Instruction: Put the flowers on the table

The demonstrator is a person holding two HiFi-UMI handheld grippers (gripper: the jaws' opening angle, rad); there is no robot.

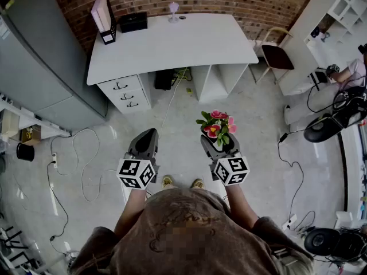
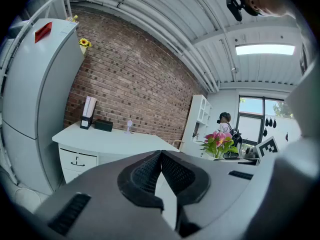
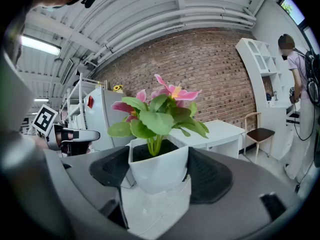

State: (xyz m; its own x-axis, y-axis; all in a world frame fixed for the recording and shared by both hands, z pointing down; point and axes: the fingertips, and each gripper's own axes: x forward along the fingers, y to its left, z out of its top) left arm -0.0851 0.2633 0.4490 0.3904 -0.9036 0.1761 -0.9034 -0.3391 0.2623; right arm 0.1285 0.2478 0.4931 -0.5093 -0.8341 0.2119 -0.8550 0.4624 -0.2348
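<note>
Item: potted flowers (image 3: 159,111), one. Pink blooms and green leaves in a square white pot (image 3: 159,170), carried over the floor, well short of the table (image 1: 172,44).
Handling, judged: light; pot stiff, smooth, likely slippery; stems fragile. Grip the pot walls and keep it upright.
right gripper (image 1: 219,143), one: jaws wide, clamped on the pot's sides.
left gripper (image 1: 148,135), one: jaws together, empty.
Table, one; drawers (image 1: 126,95), three.

Your flowers (image 3: 160,106) are pink blooms over broad green leaves, standing upright in a small white pot (image 3: 159,170) with angular sides. The pot sits off the ground, pressed on both sides between the pads of your right gripper (image 1: 219,143). The white table (image 1: 172,44) stands ahead of you, well apart from the flowers, with most of its top bare.
</note>
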